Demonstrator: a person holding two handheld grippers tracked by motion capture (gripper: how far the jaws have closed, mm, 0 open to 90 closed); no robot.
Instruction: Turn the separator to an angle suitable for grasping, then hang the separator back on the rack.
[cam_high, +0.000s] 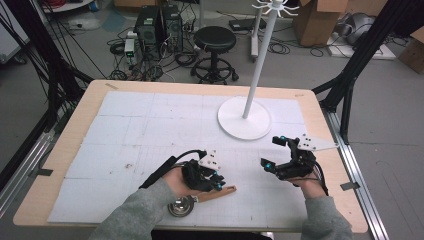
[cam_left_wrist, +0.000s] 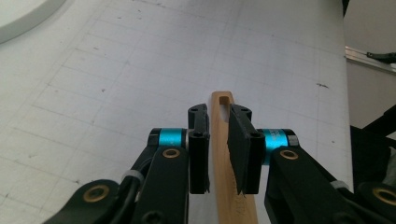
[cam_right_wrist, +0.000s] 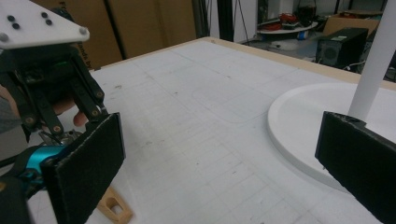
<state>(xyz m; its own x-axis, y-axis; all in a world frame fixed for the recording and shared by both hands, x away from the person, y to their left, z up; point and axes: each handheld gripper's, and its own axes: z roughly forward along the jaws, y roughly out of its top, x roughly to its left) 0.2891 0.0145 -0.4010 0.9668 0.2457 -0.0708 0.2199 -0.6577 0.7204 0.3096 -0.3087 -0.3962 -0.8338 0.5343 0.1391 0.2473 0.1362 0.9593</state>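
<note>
Item: ladle (cam_high: 200, 199), shiny metal bowl, pale wooden handle with a slot at its tip. Lies on the white gridded mat (cam_high: 150, 130) near the table's (cam_high: 80, 115) front edge; white round-based stand (cam_high: 245, 117) further back, stool and cardboard boxes on the floor beyond. Handle runs between the left gripper's (cam_left_wrist: 219, 122) pads, small gaps either side, pads not pressing. Right gripper (cam_high: 276, 151) well apart to the side, jaws spread wide, nothing between them

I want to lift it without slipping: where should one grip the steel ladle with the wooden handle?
Grip the flat wooden handle across its narrow sides, coming from above along its length. The round metal bowl offers no parallel faces. The left hand-held gripper already straddles the handle.
</note>
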